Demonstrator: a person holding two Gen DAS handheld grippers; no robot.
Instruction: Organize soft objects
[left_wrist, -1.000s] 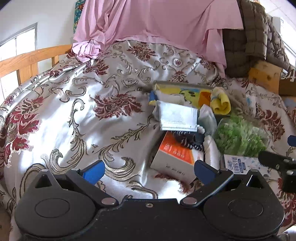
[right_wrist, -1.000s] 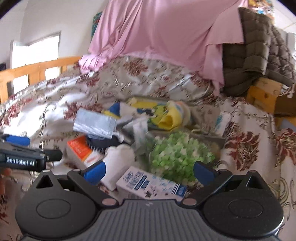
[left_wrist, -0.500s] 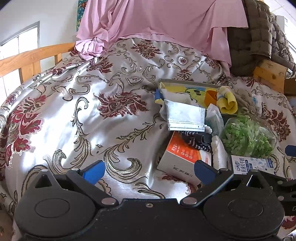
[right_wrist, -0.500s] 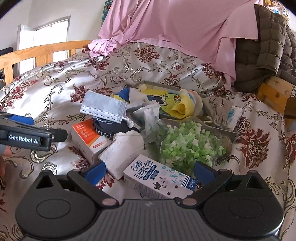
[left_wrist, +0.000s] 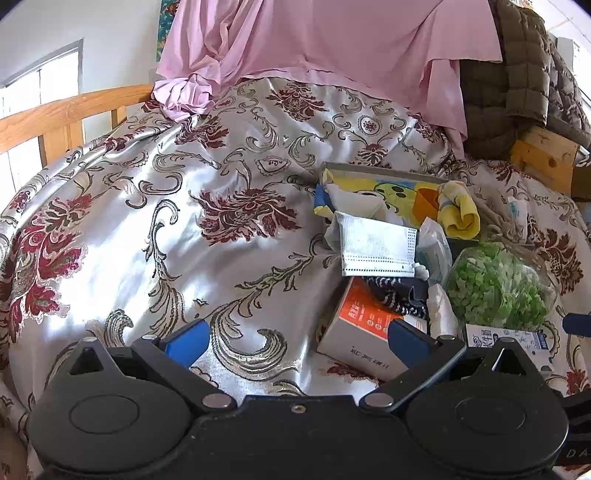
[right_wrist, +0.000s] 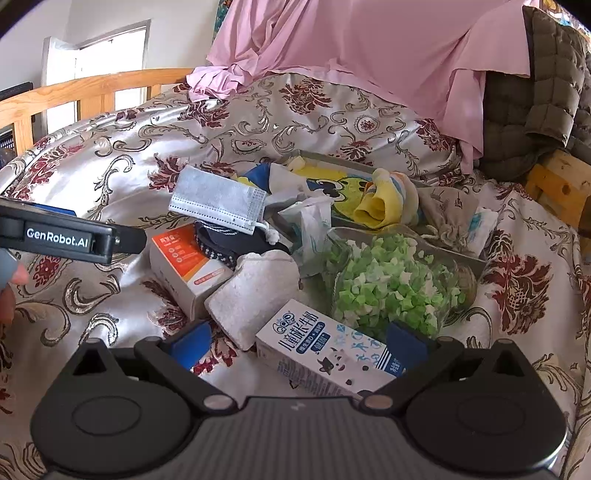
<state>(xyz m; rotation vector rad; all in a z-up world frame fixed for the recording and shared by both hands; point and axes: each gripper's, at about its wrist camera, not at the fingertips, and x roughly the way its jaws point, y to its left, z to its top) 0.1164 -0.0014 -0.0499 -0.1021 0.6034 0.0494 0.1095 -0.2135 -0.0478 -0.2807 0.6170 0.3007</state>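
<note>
Soft objects: we count a grey face mask (right_wrist: 218, 205), a yellow rolled cloth (right_wrist: 384, 201), a dark patterned fabric piece (right_wrist: 225, 242), a white pouch (right_wrist: 258, 293) and a crumpled tissue pack (right_wrist: 314, 225), all heaped together with hard goods on the floral bedspread (left_wrist: 147, 221).
Hard goods mixed in: an orange-and-white box (right_wrist: 184, 269), a milk carton (right_wrist: 325, 345), a clear bag of green pieces (right_wrist: 391, 284); we judge these need to be kept apart from the soft lot.
Tray: a shallow tray with cartoon lining (right_wrist: 325, 184) sits at the back of the heap, the yellow cloth on it; we take it as a likely collecting place, though that is only a guess.
Mask placement: it lies on top of the pile, over the dark fabric and the box's far end, so it looks easiest to lift first.
Left gripper (left_wrist: 297, 334): blue fingers spread wide, nothing between them; it hovers over bare bedspread just left of the orange box.
Right gripper (right_wrist: 297, 336): fingers likewise apart and empty, poised low over the carton and pouch.
Progress: we judge sorting not yet begun.
</note>
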